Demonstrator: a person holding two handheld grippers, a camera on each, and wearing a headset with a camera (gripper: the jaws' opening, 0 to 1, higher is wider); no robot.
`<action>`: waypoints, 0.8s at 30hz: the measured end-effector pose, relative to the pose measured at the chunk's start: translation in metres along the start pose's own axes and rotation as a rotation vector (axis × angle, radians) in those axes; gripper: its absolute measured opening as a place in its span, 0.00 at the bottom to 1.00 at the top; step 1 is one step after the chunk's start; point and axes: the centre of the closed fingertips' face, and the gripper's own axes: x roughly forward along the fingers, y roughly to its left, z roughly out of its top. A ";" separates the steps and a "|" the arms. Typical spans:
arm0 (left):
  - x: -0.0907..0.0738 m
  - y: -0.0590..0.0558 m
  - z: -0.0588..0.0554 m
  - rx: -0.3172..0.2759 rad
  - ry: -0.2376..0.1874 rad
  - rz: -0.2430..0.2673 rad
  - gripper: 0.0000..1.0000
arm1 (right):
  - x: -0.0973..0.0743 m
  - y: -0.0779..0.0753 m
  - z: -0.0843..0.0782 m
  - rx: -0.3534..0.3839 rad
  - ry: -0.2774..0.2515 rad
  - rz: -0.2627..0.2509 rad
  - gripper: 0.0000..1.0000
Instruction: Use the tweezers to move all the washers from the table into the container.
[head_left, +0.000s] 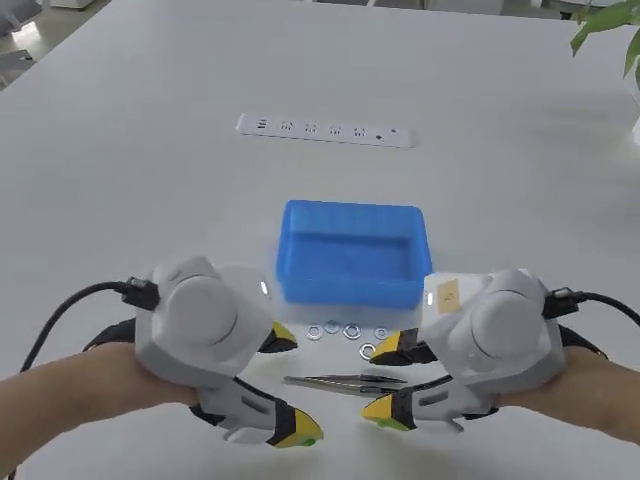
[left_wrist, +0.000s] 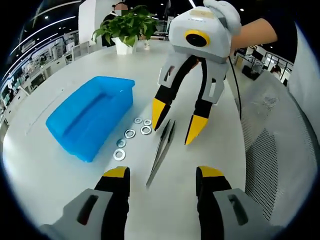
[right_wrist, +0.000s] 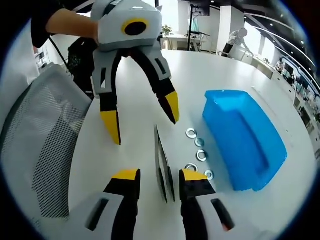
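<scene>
White table (head_left: 150, 120) is carrying everything, and we are looking down at its near edge. Blue container (head_left: 350, 250) is sitting open side up about midway across, closer to the near edge than the far one. White power strip (head_left: 323, 130) is lying beyond it toward the far edge, well apart from it. Plant leaves (head_left: 610, 25) are poking in at the far right corner. Washers (head_left: 350, 330) are lying flat in a loose row on the table, just beside the container's near wall. Tweezers (head_left: 345, 381) are lying flat on the near-edge side of the washers, running roughly along that edge, between the two grippers. Left gripper (head_left: 292, 388) is pointing in from the left side, jaws standing wide apart and gripping nothing. Right gripper (head_left: 383, 378) is facing it from the right side, jaws also spread, one on each side of the tweezers' end. In the right gripper view we are seeing the tweezers running up between its jaws, and we cannot tell if either jaw is touching them. Mesh chair back (right_wrist: 45, 150) is showing past the table's near edge.
</scene>
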 end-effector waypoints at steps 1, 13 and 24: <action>0.001 0.000 -0.001 0.018 0.013 -0.004 0.55 | 0.001 0.000 0.000 -0.003 0.005 0.004 0.31; 0.009 0.004 -0.007 0.120 0.071 -0.018 0.42 | 0.004 0.002 -0.009 -0.100 0.085 -0.004 0.22; 0.013 0.005 -0.003 0.147 0.084 -0.015 0.15 | 0.004 0.001 -0.009 -0.110 0.096 0.001 0.11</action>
